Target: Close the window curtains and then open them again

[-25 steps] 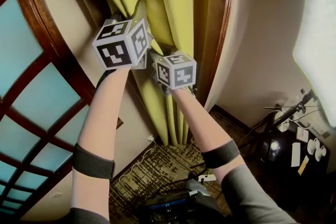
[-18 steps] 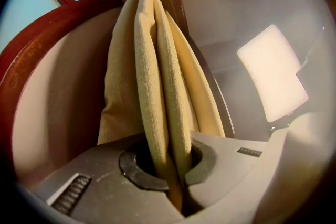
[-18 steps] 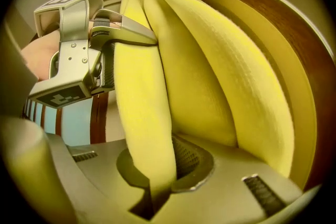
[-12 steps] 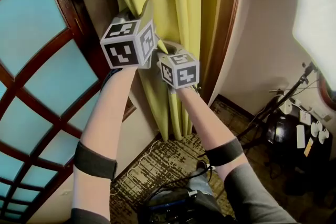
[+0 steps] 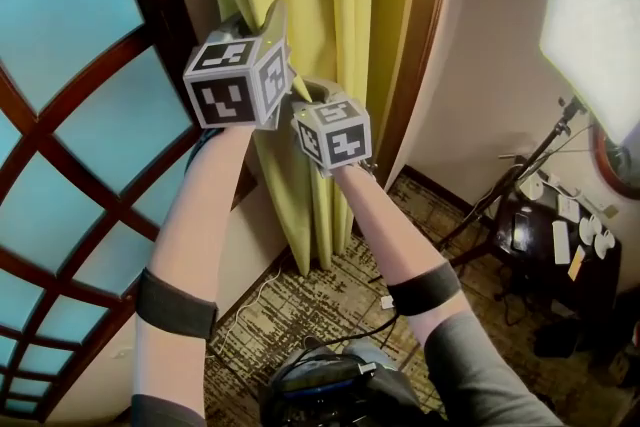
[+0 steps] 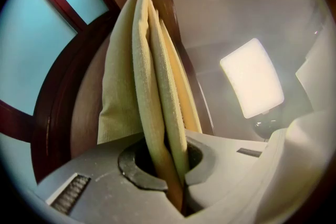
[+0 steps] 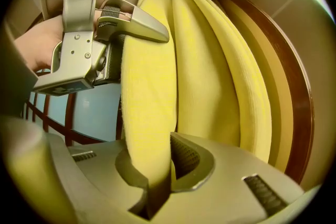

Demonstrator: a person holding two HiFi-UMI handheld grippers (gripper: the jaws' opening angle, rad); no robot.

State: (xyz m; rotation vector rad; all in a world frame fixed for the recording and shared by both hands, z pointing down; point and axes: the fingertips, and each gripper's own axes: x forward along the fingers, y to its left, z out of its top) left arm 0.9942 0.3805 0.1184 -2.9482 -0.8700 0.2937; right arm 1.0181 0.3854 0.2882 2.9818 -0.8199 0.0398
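Clamps the left gripper (image 6: 176,181) on the curtain (image 6: 144,60): jaws pressed almost together, two thin pale-yellow folds pinched in the slot and rising straight up out of it. Holds the right gripper (image 7: 167,173) on the same curtain, just below and to the right of the left one in the head view. Jaws narrow there, just eased a little wider, with one thick fold squeezed between them. In the right gripper view, left gripper up at the left, biting the left edge of the same bundle of cloth.

Gathered into a tight bundle of upright pleats, hanging against the dark wooden frame (image 5: 415,45) at the right side of the window (image 5: 70,45) and reaching down toward the patterned carpet (image 5: 300,305). To the left, uncovered blue-lit panes between curved dark-red bars.

Nearer, two bare forearms (image 5: 200,215) stretching up to the grippers, a dark band (image 5: 178,305) round each near the elbow. Along the foot of the wall under the window, a white cable (image 5: 250,300) on the carpet.

To the right of the frame, a pale wall (image 5: 480,65). At the upper right, a bright light panel (image 5: 600,5) on a thin dark stand (image 5: 510,185). At the far right, a dark low surface (image 5: 530,235) with several small white things on it, too small to tell apart.
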